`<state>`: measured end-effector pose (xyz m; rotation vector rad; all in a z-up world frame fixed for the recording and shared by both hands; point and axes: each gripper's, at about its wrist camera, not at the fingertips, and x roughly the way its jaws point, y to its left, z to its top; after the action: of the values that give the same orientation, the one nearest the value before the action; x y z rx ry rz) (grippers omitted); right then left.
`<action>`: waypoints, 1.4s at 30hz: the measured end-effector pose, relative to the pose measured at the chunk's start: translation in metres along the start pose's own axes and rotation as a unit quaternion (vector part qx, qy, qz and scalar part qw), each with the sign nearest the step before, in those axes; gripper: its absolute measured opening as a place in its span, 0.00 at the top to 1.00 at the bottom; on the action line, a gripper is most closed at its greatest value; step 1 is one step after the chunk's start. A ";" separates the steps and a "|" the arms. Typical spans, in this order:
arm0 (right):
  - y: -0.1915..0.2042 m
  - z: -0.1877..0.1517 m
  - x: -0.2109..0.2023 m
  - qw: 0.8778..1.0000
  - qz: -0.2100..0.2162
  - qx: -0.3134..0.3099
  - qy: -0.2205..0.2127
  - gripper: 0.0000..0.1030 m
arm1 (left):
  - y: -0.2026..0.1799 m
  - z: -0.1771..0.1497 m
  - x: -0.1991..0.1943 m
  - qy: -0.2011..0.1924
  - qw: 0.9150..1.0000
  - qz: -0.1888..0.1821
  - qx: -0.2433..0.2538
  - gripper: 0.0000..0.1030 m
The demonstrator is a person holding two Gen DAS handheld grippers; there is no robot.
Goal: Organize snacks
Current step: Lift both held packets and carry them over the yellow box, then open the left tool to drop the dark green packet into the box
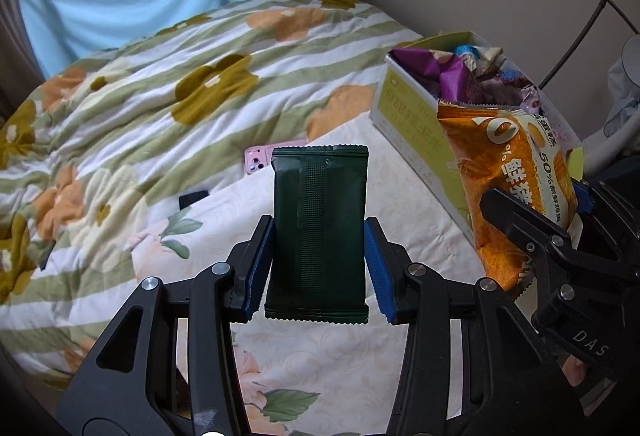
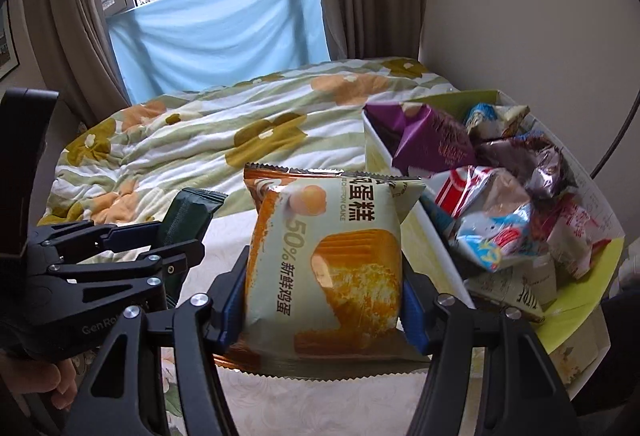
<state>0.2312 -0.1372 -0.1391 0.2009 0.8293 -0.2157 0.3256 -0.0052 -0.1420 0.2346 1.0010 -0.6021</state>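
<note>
Bed (image 1: 328,364): cream sheet with faint floral print at near end. Flowered quilt (image 1: 168,84), green stripes with orange and olive blooms, rumpled, covers far half from 9 to 12 o'clock. Pink phone (image 1: 262,160) lies at quilt's near edge, toward 12. Small black object (image 1: 193,199) just beside it, at 10; what it is unclear. Yellow-green cardboard box (image 1: 404,112) packed with snack packets sits on sheet at 2 o'clock.

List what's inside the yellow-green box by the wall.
The box holds loose snack packs: a purple pack, a red-and-white pack, a blue-and-white pack and several others. They are heaped, so lower layers and the box floor are covered.
</note>
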 end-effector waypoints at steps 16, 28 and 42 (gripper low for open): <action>-0.185 0.041 -0.073 0.999 0.006 -0.015 -0.038 0.43 | -0.198 0.061 -0.010 -0.055 0.998 -0.009 -0.029 0.60; -0.293 0.051 -0.071 0.998 0.040 -0.049 -0.020 0.43 | -0.318 0.062 0.068 -0.001 0.998 0.021 -0.059 0.41; -0.300 0.046 -0.060 0.994 0.098 -0.053 -0.002 0.43 | -0.268 0.020 0.019 -0.024 0.986 0.104 -0.125 0.01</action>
<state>0.1441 -0.4299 -0.0919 0.1803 0.8097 0.0134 0.1938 -0.2400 -0.1250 0.0990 0.9819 -0.2872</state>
